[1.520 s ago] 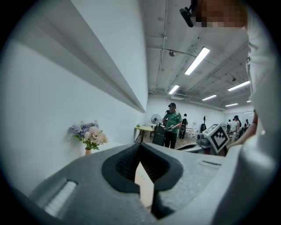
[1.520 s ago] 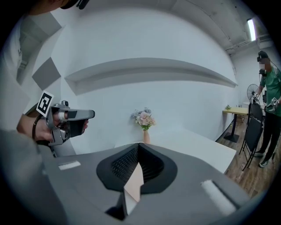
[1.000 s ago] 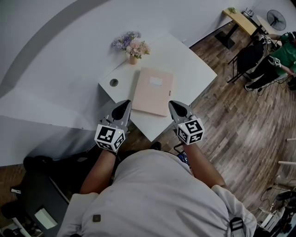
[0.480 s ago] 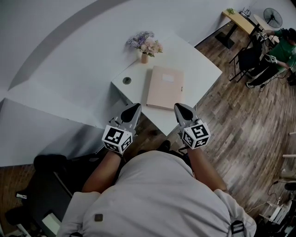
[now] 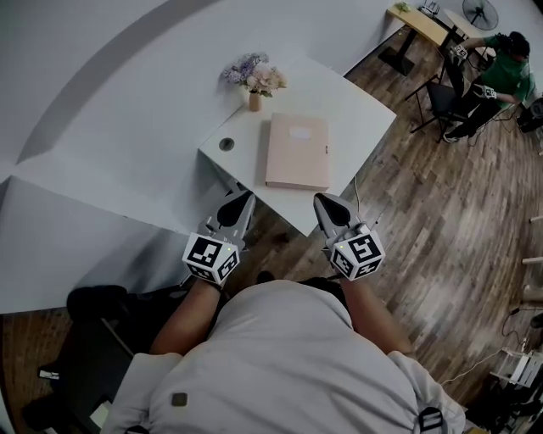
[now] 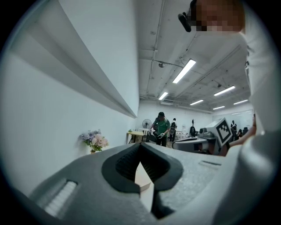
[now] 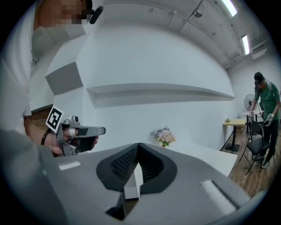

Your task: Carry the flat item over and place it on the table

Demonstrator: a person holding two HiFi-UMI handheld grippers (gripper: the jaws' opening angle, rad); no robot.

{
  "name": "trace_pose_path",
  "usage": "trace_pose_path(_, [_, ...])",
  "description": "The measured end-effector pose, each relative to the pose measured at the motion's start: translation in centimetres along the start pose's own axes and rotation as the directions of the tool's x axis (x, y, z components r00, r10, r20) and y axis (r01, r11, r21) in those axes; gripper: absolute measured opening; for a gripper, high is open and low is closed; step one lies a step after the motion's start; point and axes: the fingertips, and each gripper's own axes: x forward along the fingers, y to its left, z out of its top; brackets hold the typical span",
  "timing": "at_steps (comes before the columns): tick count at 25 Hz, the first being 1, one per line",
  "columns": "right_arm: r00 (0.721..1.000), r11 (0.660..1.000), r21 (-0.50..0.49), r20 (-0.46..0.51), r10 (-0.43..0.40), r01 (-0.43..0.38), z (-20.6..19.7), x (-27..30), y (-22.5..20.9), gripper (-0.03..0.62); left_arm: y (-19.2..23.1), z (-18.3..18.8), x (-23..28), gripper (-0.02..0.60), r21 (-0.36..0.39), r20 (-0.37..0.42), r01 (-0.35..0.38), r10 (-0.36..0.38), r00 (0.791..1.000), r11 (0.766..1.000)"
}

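Observation:
A flat pale-pink folder (image 5: 297,151) lies on the white table (image 5: 356,106), near its middle, with nothing touching it. My left gripper (image 5: 242,200) is shut and empty, held just short of the table's near-left edge. My right gripper (image 5: 323,202) is also shut and empty, off the near corner over the wooden floor. Both point toward the table, a hand's length from the folder. In the left gripper view the closed jaws (image 6: 140,147) frame a sliver of the folder (image 6: 141,178). The right gripper view shows its jaws (image 7: 138,147) closed together.
A small vase of flowers (image 5: 253,80) stands at the table's far corner, with a round cable hole (image 5: 226,144) near the left edge. A white wall ledge runs on the left. A person in green (image 5: 496,72) sits by a chair (image 5: 441,93) and wooden desk (image 5: 420,24) at far right.
Both grippers have drawn back from the folder's near edge and now sit off the table. The folder stays flat on the table.

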Motion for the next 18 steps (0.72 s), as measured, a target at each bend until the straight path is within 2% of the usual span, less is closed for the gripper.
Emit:
trace_pose_path(7, [0.999, 0.999, -0.018, 0.000, 0.035, -0.035, -0.2, -4.1, -0.7, 0.009, -3.6, 0.2, -0.5, 0.000, -0.022, 0.022, -0.052, 0.053, 0.998, 0.998])
trace_pose_path(18, [0.995, 0.995, -0.012, 0.006, 0.104, -0.104, -2.5, -14.8, -1.4, 0.009, -14.9, -1.2, -2.4, 0.000, -0.013, 0.048, -0.116, 0.116, 0.992, 0.993])
